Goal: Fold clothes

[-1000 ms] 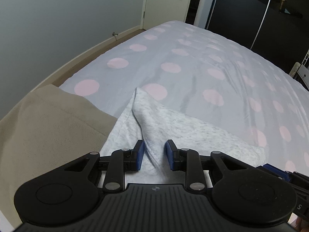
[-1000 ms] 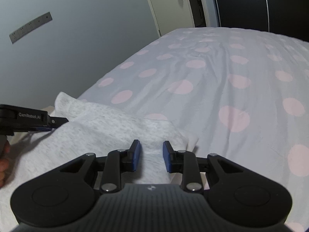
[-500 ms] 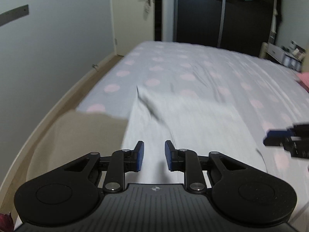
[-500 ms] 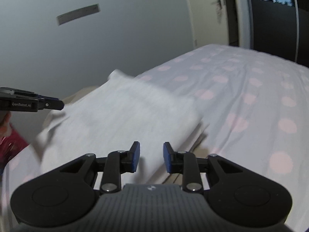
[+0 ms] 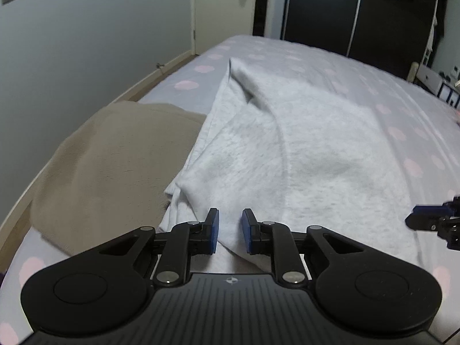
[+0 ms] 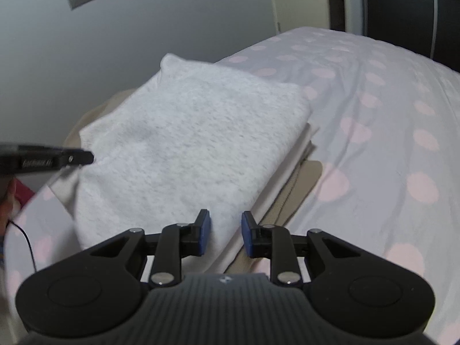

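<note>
A folded grey marl garment (image 5: pixel 302 149) lies on the spotted bed, its left edge over a beige cloth (image 5: pixel 115 166). My left gripper (image 5: pixel 230 231) stands at the garment's near edge. Its jaws are closing, with grey cloth in the gap and no pad visibly pressing. In the right wrist view the garment (image 6: pixel 187 143) tops a white layer (image 6: pixel 287 172) and the beige cloth (image 6: pixel 304 178). My right gripper (image 6: pixel 225 231) is open over that pile's near right edge. The left gripper (image 6: pixel 83 158) points at the garment's left corner. The right gripper (image 5: pixel 414 220) shows at the garment's right side.
The lilac sheet with pink spots (image 6: pixel 388 115) stretches away to the right and far side. A grey wall (image 5: pixel 72 57) runs close along the bed's left edge, with a door and dark wardrobe doors (image 5: pixel 330 14) beyond. A person's hand (image 6: pixel 5 201) and a thin cable (image 6: pixel 27 238) are at the left.
Both grippers have drawn back from the garment. The ridge of cloth that stood between my left pads is gone and the garment lies flat. The left pads stand closer together.
</note>
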A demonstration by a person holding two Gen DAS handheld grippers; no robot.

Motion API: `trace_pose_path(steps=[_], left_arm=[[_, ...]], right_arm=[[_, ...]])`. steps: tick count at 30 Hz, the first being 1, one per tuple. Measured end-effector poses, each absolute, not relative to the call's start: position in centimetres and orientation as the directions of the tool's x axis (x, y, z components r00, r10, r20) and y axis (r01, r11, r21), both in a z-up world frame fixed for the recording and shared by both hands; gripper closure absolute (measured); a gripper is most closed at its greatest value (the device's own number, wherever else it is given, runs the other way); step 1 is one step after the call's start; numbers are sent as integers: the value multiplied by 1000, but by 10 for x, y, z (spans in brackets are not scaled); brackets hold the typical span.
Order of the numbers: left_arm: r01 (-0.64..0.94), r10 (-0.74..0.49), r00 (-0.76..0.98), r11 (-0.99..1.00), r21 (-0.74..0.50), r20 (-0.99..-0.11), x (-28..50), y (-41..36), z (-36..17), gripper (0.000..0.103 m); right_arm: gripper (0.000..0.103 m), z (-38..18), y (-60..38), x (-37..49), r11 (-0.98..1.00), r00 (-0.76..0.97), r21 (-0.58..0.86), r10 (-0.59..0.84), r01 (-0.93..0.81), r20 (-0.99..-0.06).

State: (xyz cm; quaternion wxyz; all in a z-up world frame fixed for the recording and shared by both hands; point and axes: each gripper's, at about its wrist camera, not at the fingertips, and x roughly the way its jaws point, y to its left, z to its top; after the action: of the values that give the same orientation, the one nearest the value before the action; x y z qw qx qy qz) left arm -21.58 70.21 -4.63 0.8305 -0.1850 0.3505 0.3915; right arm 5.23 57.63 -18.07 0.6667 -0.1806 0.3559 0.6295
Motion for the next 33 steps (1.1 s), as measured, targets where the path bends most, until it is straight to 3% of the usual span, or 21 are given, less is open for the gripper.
trace_pose_path(steps=[9, 14, 17, 23, 28, 31, 33], left_arm=[[-752, 559, 515, 659, -30, -650, -229, 591, 44, 81], [-754, 562, 543, 653, -68, -624, -237, 519, 95, 63], [-747, 554, 564, 658, -94, -613, -246, 473, 111, 60], [-757, 577, 567, 646, -96, -588, -254, 397, 112, 44], [-788, 609, 541, 607, -97, -580, -257, 348, 87, 41], [-798, 627, 519, 599, -66, -581, -259, 323, 70, 34], [-798, 627, 521, 599, -69, -579, -262, 309, 59, 33]], right_arm=[[75, -87, 491, 19, 63, -42, 135, 751, -989, -659], [65, -35, 421, -1, 21, -57, 114, 768, -993, -638], [65, -17, 374, -12, -3, -61, 92, 763, -996, -643], [62, -14, 284, -32, -3, -39, 60, 796, -998, -604], [59, -37, 226, -43, 54, -4, 88, 835, -995, -550], [58, -57, 203, -50, 94, 36, 82, 844, -992, -535], [52, -70, 189, -56, 120, 68, 66, 849, -991, -524]])
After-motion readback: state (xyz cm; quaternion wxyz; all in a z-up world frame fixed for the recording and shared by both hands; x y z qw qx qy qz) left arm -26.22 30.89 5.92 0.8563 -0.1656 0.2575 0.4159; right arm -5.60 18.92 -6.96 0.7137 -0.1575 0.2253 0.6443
